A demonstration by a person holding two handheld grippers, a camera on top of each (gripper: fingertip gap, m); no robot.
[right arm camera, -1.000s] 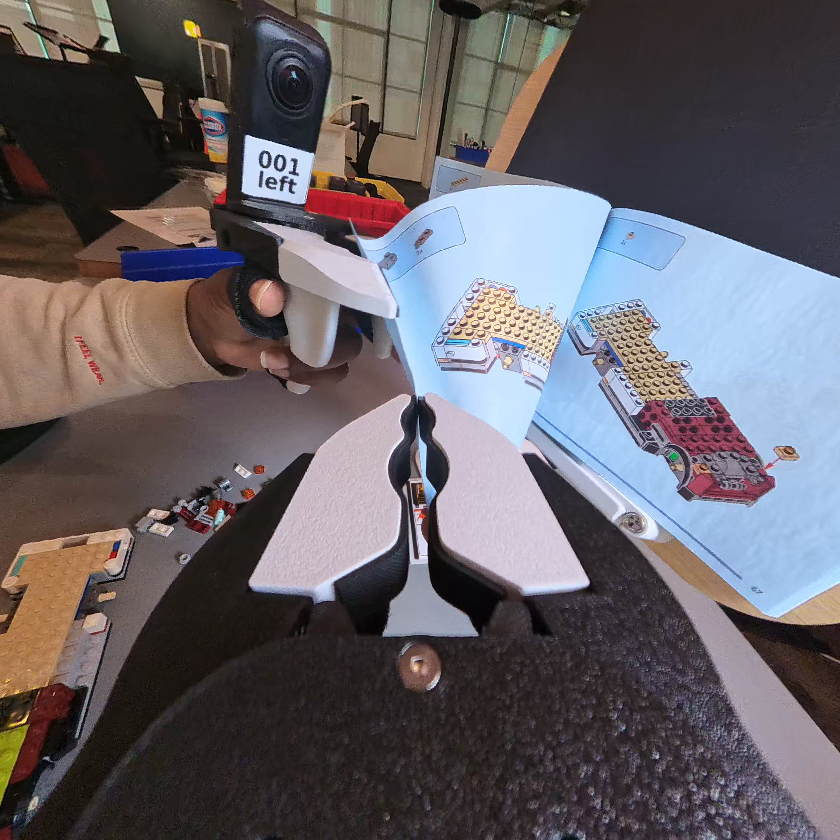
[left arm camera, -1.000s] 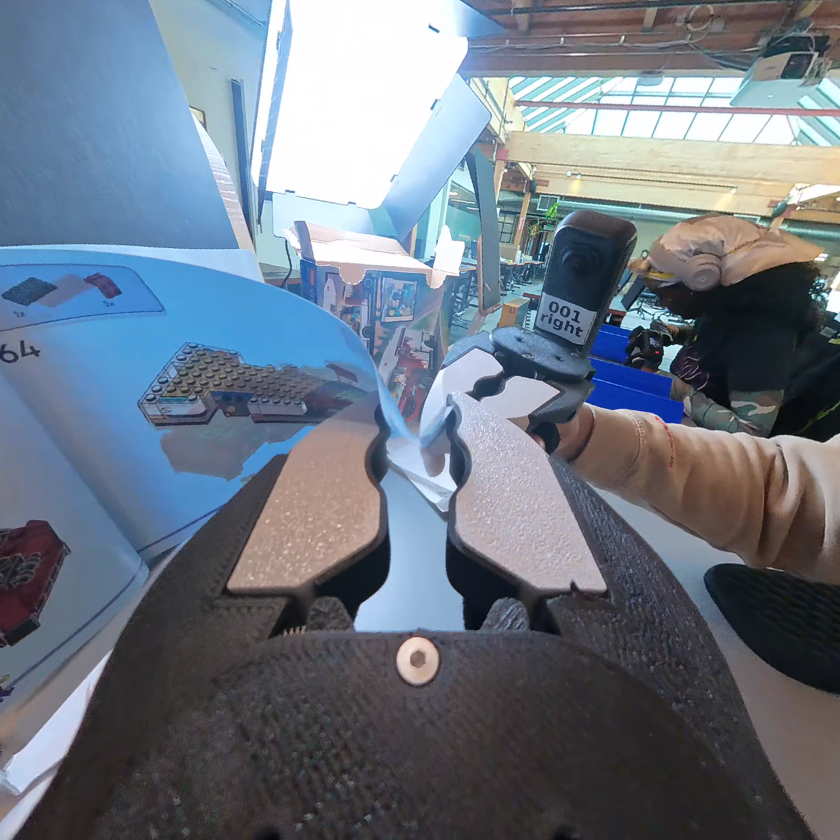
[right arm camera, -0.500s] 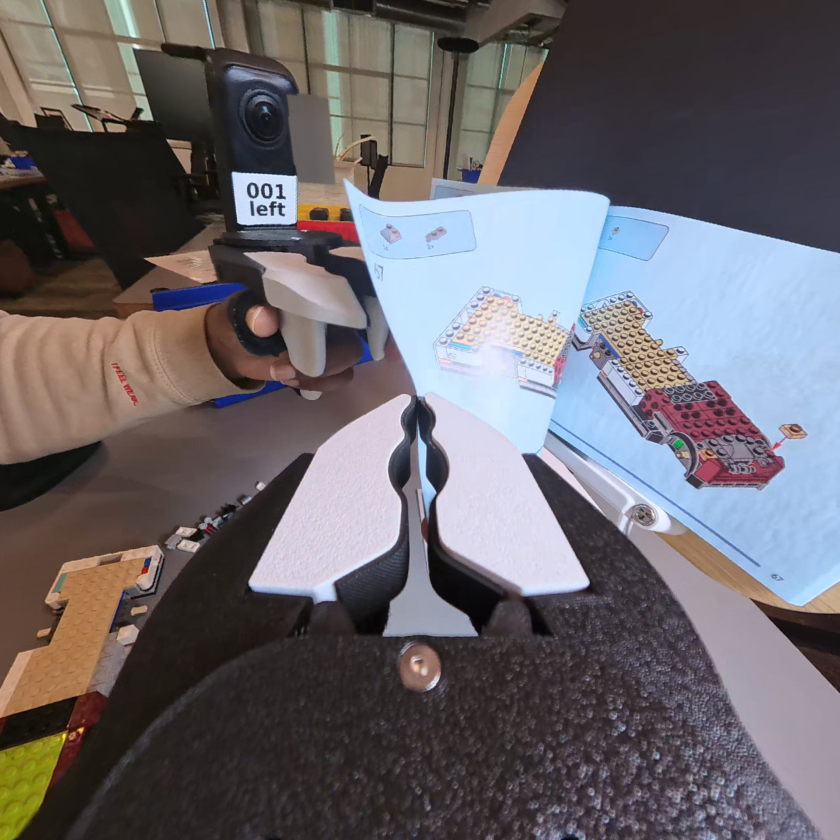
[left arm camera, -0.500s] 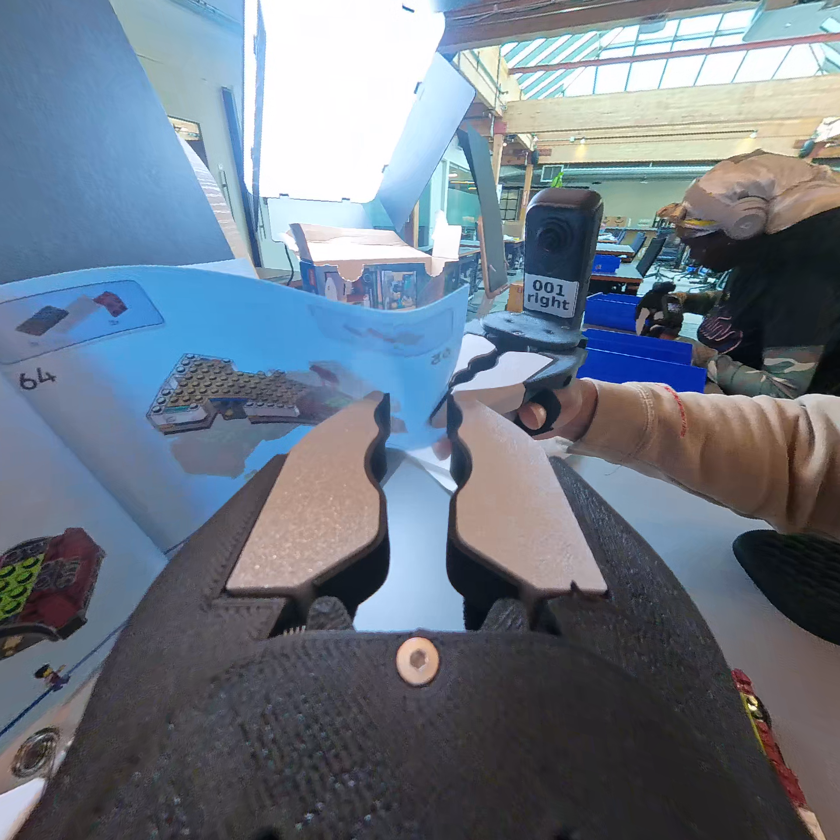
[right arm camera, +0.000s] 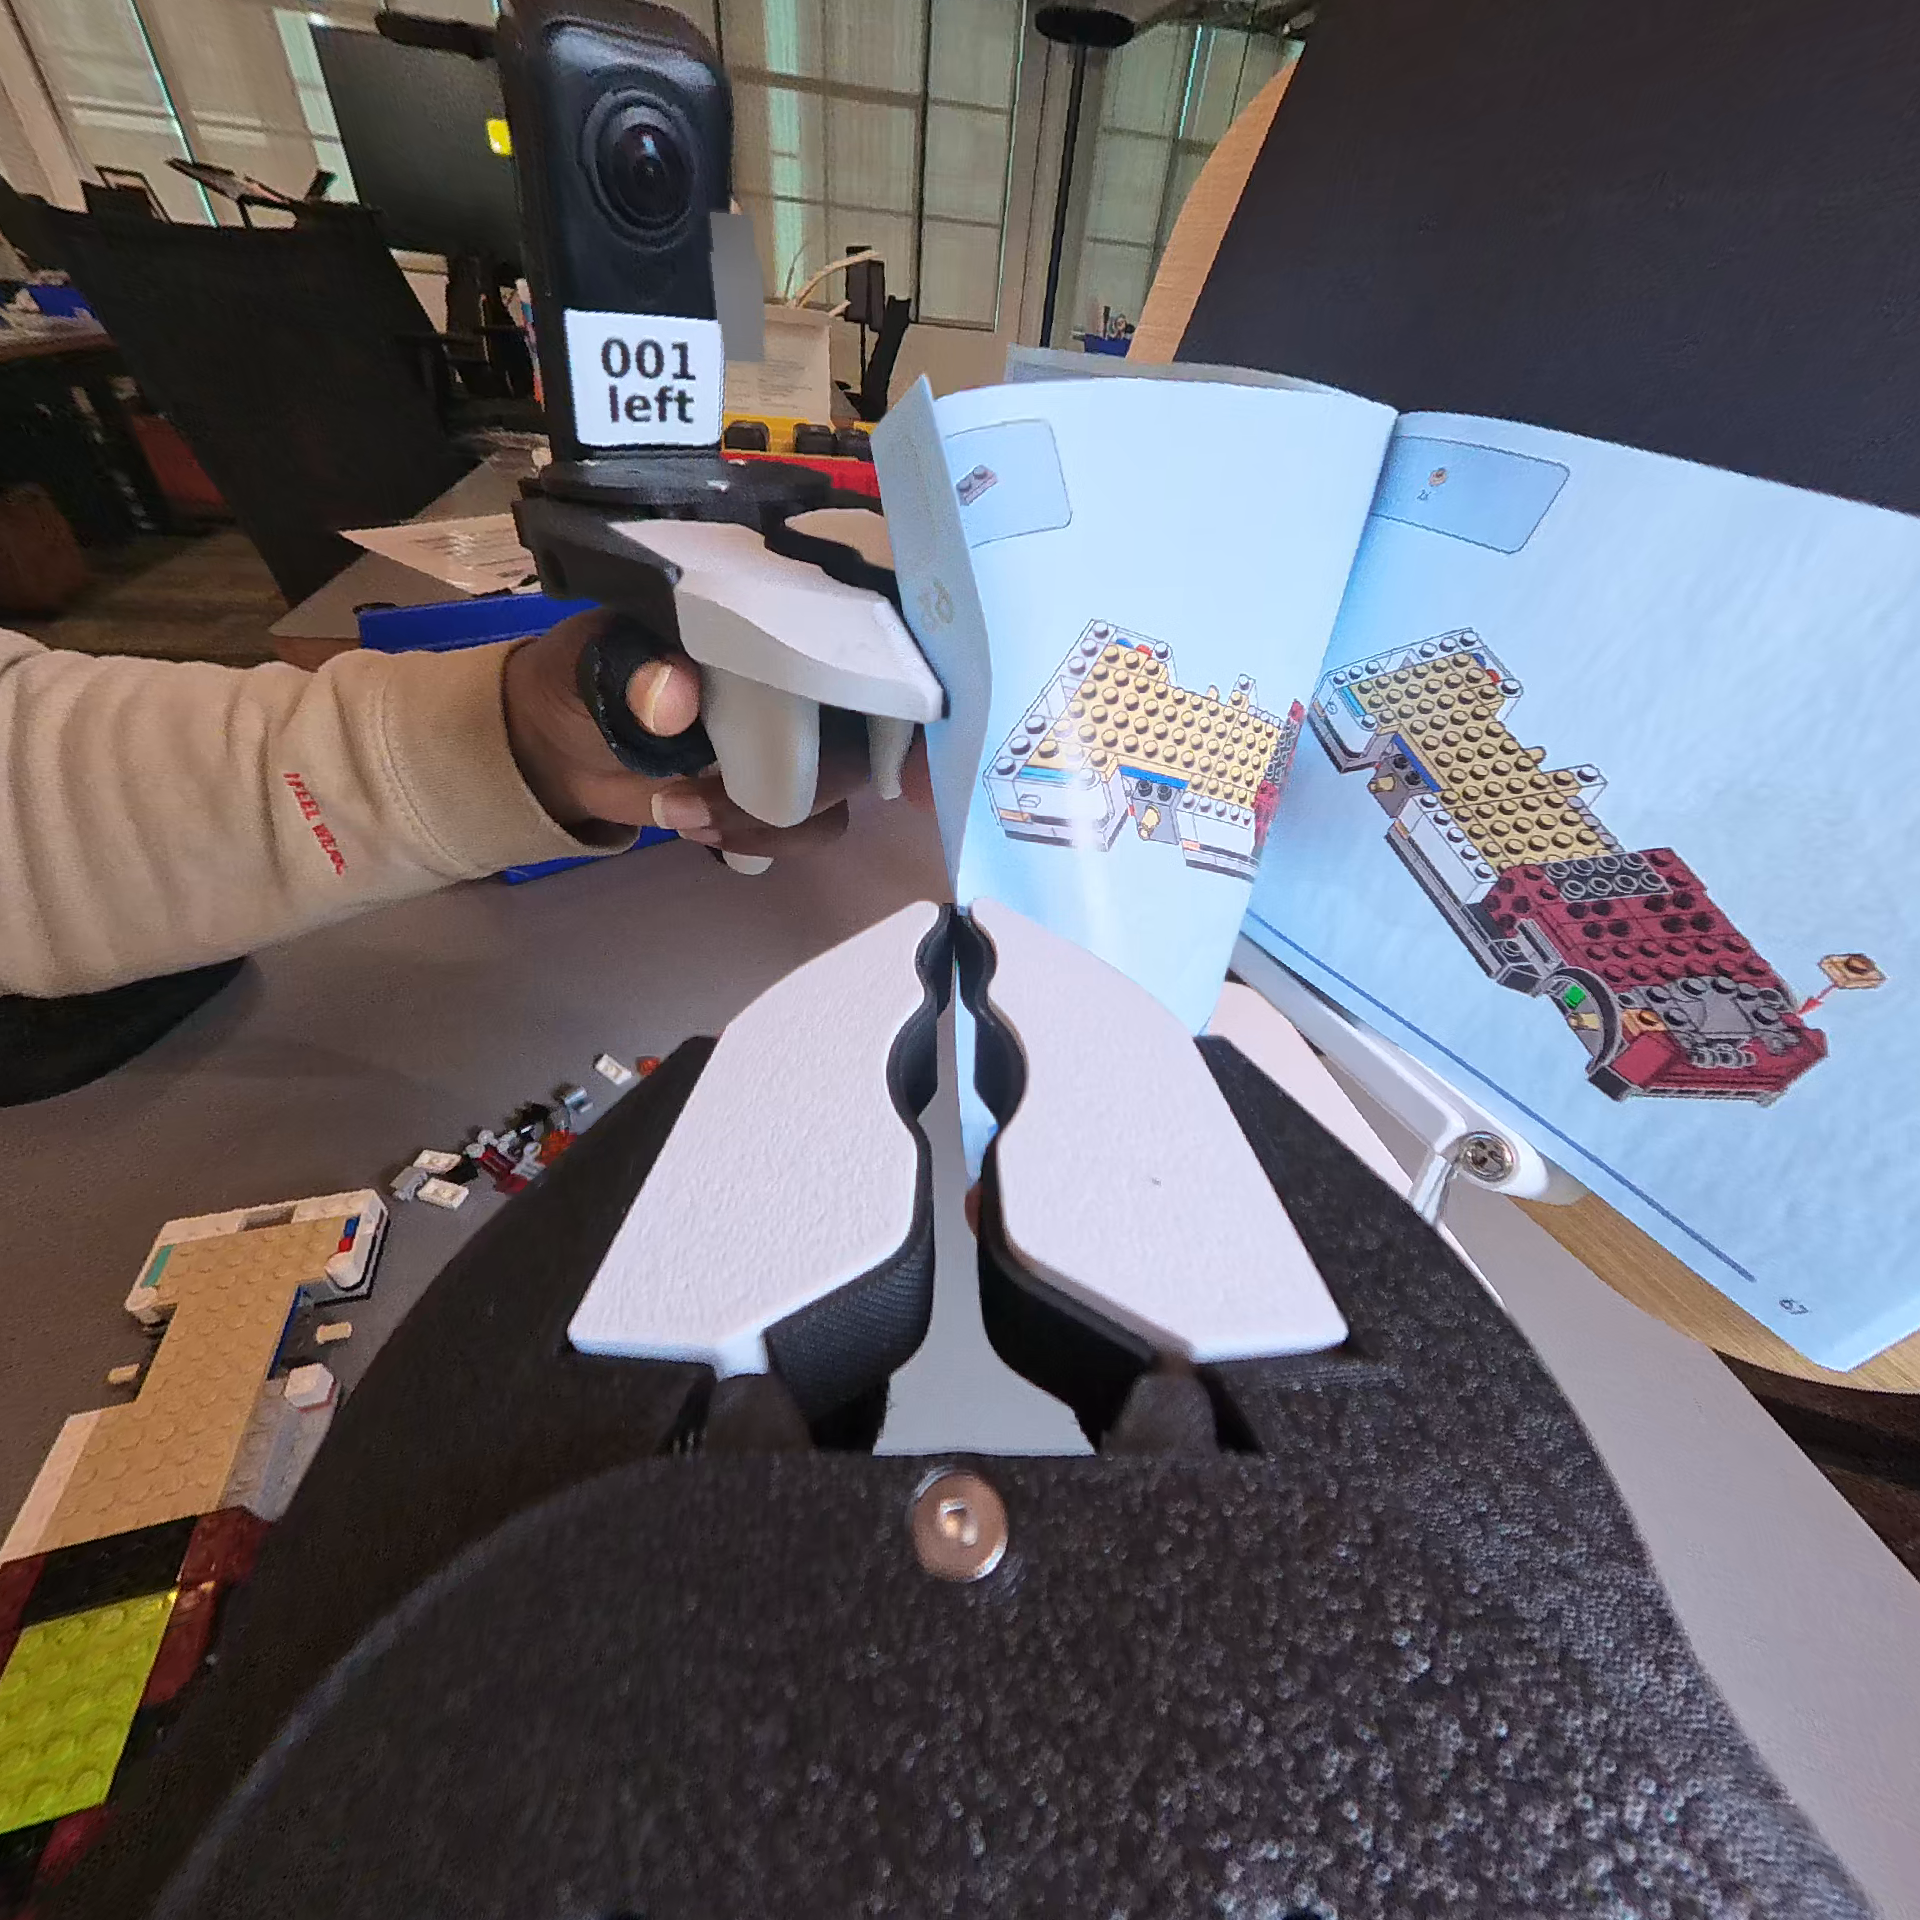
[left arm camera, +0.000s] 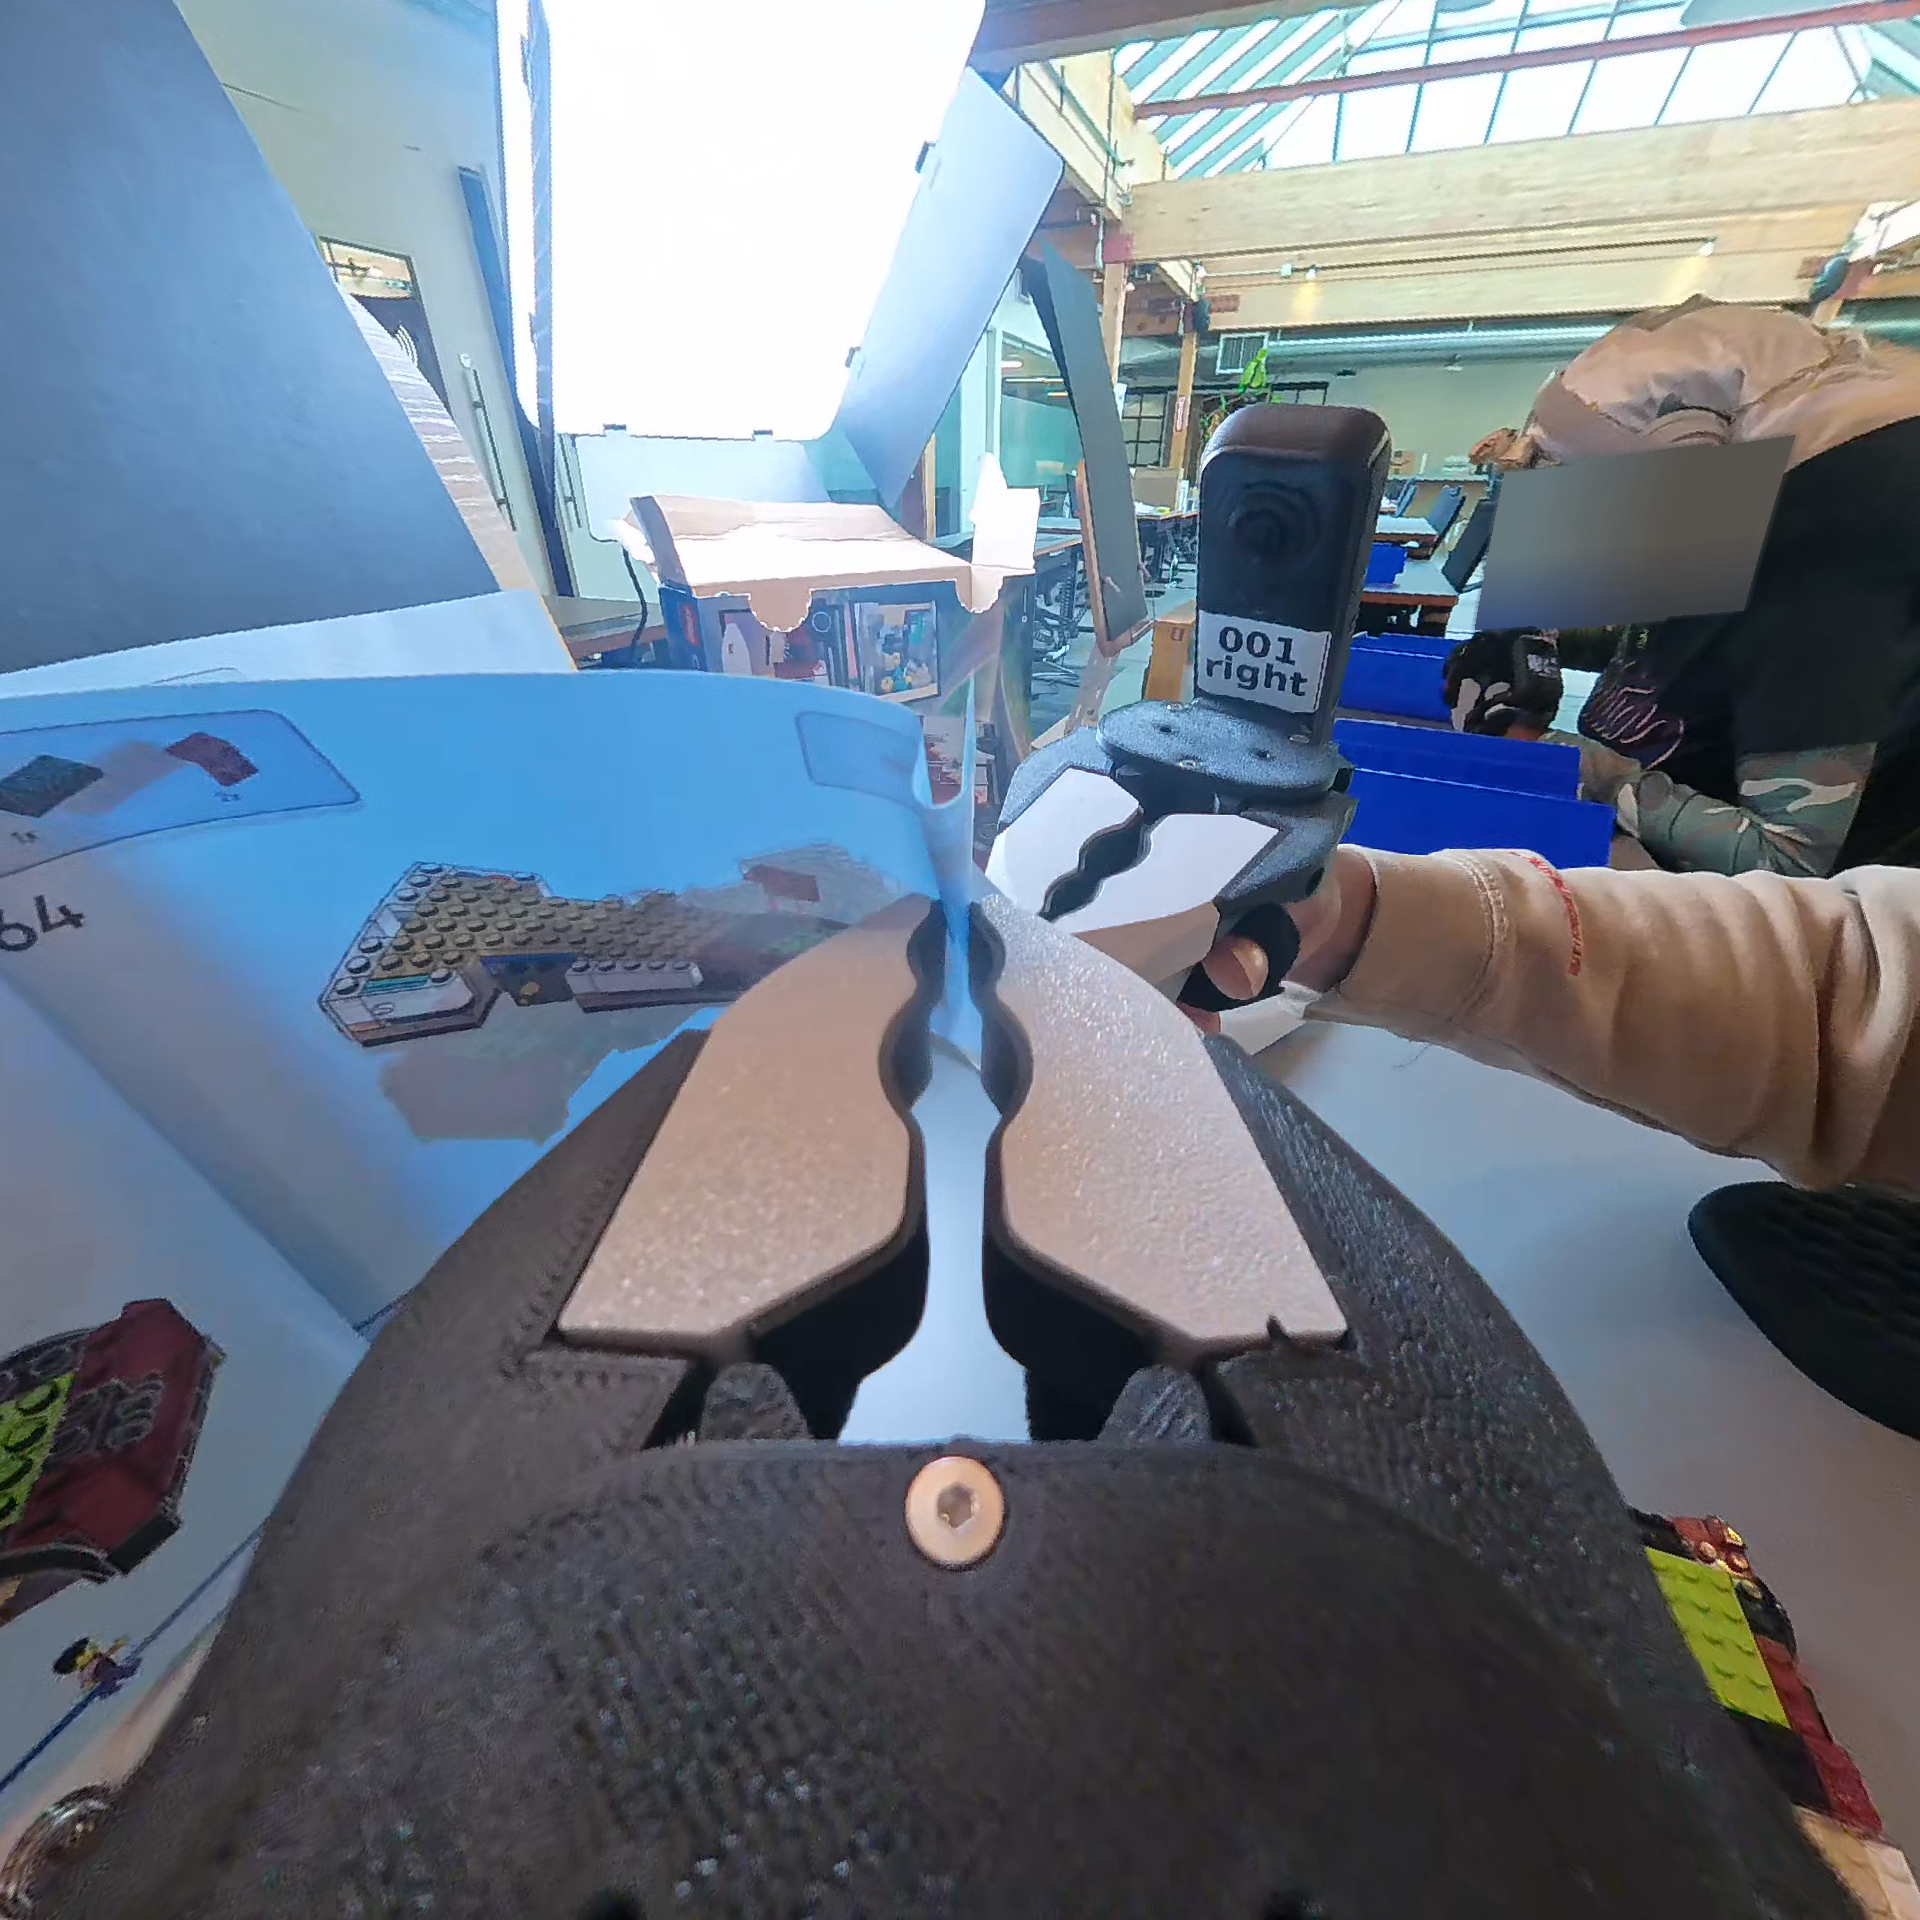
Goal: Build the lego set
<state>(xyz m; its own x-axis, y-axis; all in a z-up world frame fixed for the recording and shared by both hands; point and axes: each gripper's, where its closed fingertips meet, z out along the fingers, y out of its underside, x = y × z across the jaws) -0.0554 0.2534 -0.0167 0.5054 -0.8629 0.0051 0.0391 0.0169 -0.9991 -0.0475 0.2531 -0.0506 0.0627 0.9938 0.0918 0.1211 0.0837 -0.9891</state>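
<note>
Pinched between both grippers' closed fingertips, one light-blue page point(right arm camera: 1132, 582) is held upright — left gripper point(left arm camera: 958, 930) near its top edge, right gripper point(right arm camera: 958, 925) at its bottom edge, beside the open booklet point(right arm camera: 1662, 727).

The instruction booklet point(right arm camera: 1621, 644) is thin, glossy pale-blue paper, its lifted page point(right arm camera: 1122, 540) catching a sheen; both tools, the left tool point(left arm camera: 958, 925) and the right tool point(right arm camera: 958, 920), have matt, grainy light-grey plastic fingers point(right arm camera: 790, 1132) on rough, ribbed black printed bodies with a shiny metal screw point(right arm camera: 956, 1536). The surface point(right arm camera: 416, 997) is smooth matt grey, bearing glossy plastic bricks point(right arm camera: 208, 1340). The sleeve point(left arm camera: 1621, 997) is soft beige cloth.
</note>
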